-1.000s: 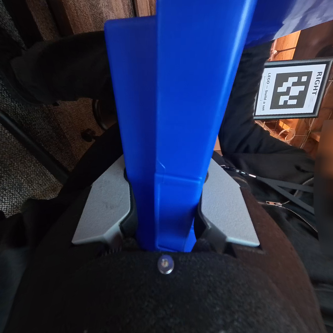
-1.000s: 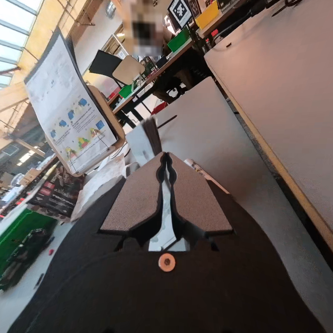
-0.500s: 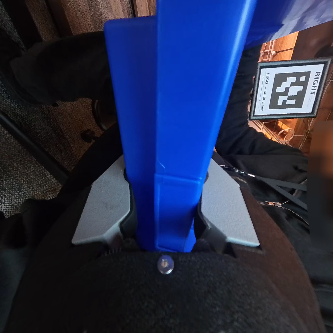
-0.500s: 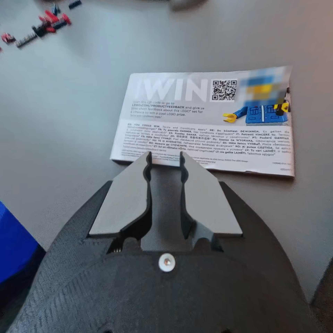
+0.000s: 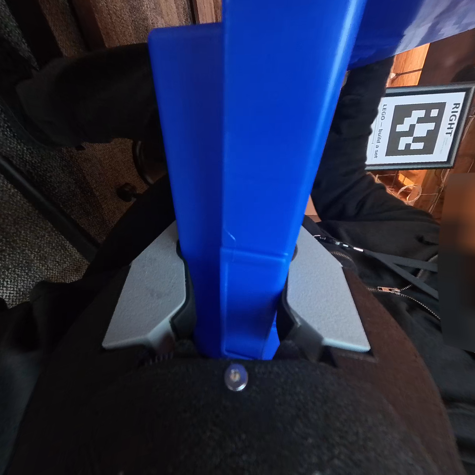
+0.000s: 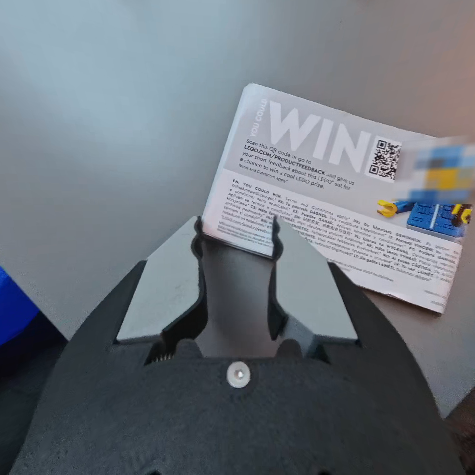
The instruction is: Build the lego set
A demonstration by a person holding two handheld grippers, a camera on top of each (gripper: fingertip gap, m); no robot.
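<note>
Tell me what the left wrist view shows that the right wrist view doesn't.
Only the left wrist view shows the left gripper, its jaws shut on a tall blue plastic piece, with a framed marker sign and a person's dark jacket behind. Only the right wrist view shows the right gripper, jaws open, at the near corner of a printed booklet lying on the grey table. Both show something blue; in the right view it is just a sliver at the left edge.

Left wrist view close behind a blue piece (image 5: 257, 154); right wrist view low over a table (image 6: 102, 102) (nothing clearly shared).
</note>
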